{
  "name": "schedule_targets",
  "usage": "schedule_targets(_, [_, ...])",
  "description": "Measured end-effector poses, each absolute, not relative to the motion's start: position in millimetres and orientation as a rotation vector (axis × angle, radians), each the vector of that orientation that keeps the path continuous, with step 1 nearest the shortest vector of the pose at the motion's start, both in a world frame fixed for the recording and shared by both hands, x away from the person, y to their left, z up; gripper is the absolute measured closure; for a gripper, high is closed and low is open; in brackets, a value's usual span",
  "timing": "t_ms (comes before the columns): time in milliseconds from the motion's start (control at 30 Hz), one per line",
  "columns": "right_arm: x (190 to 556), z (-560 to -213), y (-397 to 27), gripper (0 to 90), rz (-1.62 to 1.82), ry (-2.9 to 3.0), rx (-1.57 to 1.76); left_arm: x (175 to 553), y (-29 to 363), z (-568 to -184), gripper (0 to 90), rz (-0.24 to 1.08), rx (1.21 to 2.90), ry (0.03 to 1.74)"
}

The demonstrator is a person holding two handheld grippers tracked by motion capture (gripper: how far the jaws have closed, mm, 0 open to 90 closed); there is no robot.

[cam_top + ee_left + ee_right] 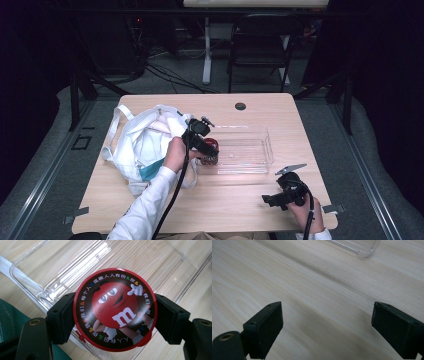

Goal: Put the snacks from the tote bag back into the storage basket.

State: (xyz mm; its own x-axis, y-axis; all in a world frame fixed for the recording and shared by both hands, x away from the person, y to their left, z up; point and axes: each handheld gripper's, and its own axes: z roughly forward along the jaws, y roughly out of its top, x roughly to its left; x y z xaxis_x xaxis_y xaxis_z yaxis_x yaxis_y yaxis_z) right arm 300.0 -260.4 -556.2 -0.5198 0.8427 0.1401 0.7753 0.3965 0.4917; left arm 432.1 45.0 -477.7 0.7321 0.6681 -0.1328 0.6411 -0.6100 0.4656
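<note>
While my left gripper point(115, 320) clamps the round red candy tin point(115, 308) by its rim, both pads pressed flat against opposite sides, I hold the tin over the near left corner of the clear plastic tray point(260, 150). From the high view, the tin point(211, 150) sits at the tray's left end, just beside the white cloth bag point(142, 142) on the wooden table point(220, 200). My right gripper point(327, 325) rests low over bare tabletop at the near right, jaws spread wide with nothing between them; a corner of the tray point(364, 251) lies ahead of it.
</note>
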Motion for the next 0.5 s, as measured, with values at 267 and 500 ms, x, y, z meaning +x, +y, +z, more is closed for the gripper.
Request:
schedule_targets(267, [299.7,-556.5,-260.7,9.8,0.785,2.506,1.465,434.5,42.4,-485.1,25.9,0.063,2.476,1.004])
schedule_targets(500, [300.1,-556.1,-261.0,9.8,0.766,2.514,1.457,434.0,41.4,-491.4,25.9,0.062,2.502,1.0])
